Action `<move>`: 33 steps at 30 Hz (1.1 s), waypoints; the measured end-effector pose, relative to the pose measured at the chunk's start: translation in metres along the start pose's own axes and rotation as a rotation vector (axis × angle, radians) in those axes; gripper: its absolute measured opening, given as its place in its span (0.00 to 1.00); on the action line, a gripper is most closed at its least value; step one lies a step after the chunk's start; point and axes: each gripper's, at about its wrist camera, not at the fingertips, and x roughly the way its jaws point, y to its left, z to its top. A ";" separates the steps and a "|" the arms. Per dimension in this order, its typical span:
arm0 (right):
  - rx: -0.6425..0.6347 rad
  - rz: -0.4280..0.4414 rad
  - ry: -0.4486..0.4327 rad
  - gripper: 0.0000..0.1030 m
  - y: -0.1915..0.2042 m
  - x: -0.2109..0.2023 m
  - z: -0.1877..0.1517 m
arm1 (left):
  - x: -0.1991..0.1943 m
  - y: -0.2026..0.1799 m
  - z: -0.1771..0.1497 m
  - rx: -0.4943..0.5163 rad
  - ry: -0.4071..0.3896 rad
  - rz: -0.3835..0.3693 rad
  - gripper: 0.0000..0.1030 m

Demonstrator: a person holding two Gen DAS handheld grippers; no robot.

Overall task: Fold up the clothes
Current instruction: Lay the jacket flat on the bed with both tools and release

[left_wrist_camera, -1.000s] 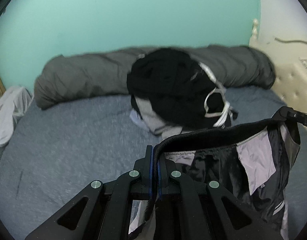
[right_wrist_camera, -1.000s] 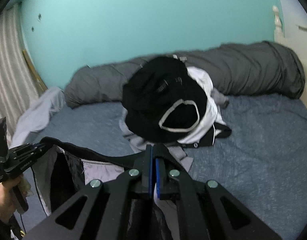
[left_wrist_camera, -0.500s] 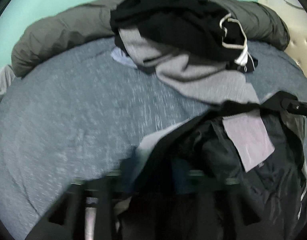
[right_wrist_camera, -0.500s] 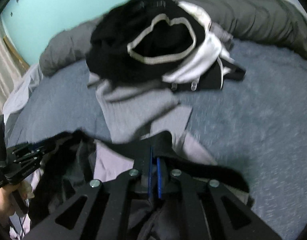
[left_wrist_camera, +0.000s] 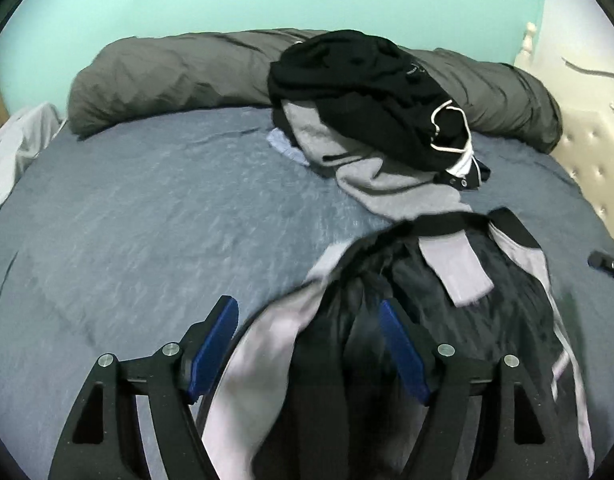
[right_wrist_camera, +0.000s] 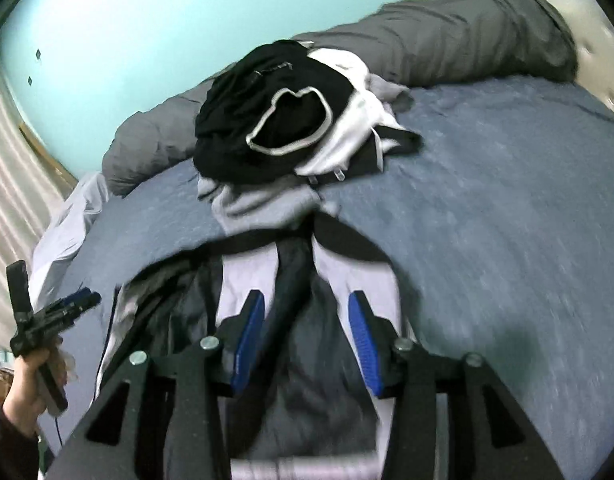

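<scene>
Loosely between left tool pads: shorts

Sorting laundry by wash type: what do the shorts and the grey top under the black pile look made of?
Shorts: likely thin synthetic, slightly glossy black with pale lining patches, crumpling in sharp creases. Grey top: looks like soft matte knit, fleece or jersey, lying in rounded folds.

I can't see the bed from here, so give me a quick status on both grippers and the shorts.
Left gripper and right gripper just opened, pads clear. Black-and-grey shorts dropped on the bed. Clothes pile lies behind, touching the waistband.
</scene>
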 end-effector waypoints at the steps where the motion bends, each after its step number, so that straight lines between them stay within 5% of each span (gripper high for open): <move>1: 0.011 0.006 0.013 0.43 -0.008 -0.011 -0.012 | -0.013 0.004 -0.011 -0.002 0.000 0.001 0.75; 7: 0.094 0.001 0.104 0.43 -0.052 -0.064 -0.099 | -0.081 0.012 -0.073 0.004 -0.028 0.008 0.75; 16: 0.083 -0.019 0.229 0.43 -0.042 -0.091 -0.197 | -0.140 0.010 -0.168 -0.104 -0.065 -0.021 0.75; 26: 0.078 -0.065 0.250 0.42 -0.036 -0.089 -0.233 | -0.152 0.016 -0.248 -0.136 -0.075 0.001 0.75; 28: 0.082 -0.077 0.249 0.34 -0.037 -0.088 -0.235 | -0.150 0.020 -0.251 -0.149 -0.074 -0.003 0.75; 30: 0.091 -0.102 0.239 0.17 -0.037 -0.085 -0.236 | -0.151 0.020 -0.251 -0.140 -0.087 -0.005 0.75; 33: 0.096 -0.118 0.239 0.12 -0.037 -0.081 -0.238 | -0.153 0.016 -0.254 -0.104 -0.104 -0.003 0.75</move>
